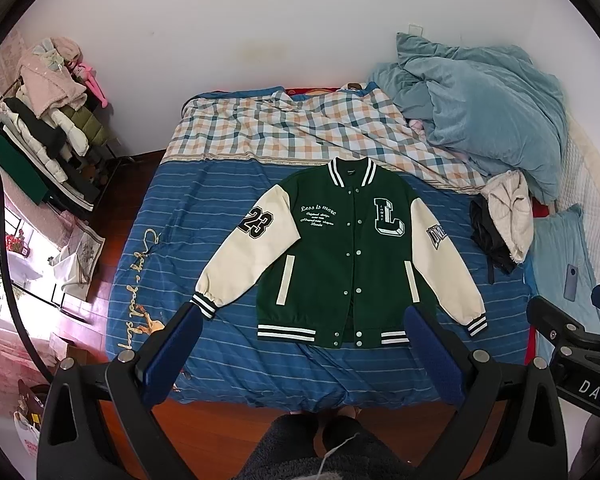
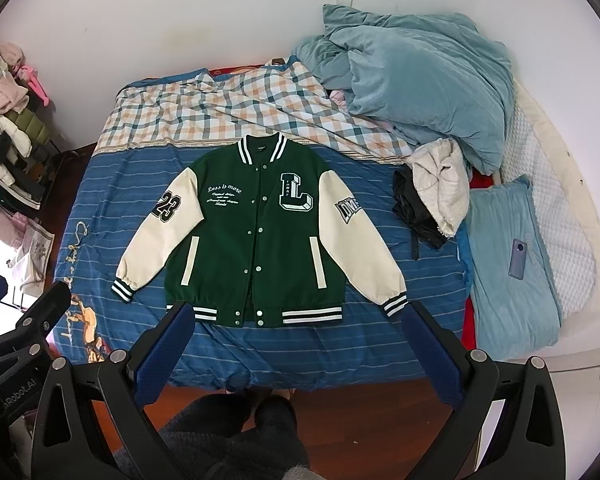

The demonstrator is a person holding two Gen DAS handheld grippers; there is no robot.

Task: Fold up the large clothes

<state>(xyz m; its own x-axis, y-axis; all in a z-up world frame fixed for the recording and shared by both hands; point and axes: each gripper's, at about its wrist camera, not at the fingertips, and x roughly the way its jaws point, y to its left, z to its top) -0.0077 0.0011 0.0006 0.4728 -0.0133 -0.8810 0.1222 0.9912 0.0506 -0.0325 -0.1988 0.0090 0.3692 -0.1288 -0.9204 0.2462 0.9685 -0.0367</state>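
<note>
A green varsity jacket (image 1: 332, 256) with cream sleeves lies flat, front up and buttoned, on the blue striped bed cover (image 1: 172, 216); it also shows in the right wrist view (image 2: 256, 236). Both sleeves spread out to the sides. My left gripper (image 1: 304, 332) is open and empty, held high above the bed's near edge, in front of the jacket's hem. My right gripper (image 2: 298, 328) is open and empty at the same height, and part of it shows at the right of the left wrist view (image 1: 572, 332).
A checked quilt (image 2: 220, 108) and a blue duvet heap (image 2: 420, 72) lie at the bed's far end. A pile of cream and black clothes (image 2: 436, 200), a blue pillow (image 2: 504, 264) and a phone (image 2: 518, 258) lie right. A clothes rack (image 1: 48, 120) stands left. Wooden floor below.
</note>
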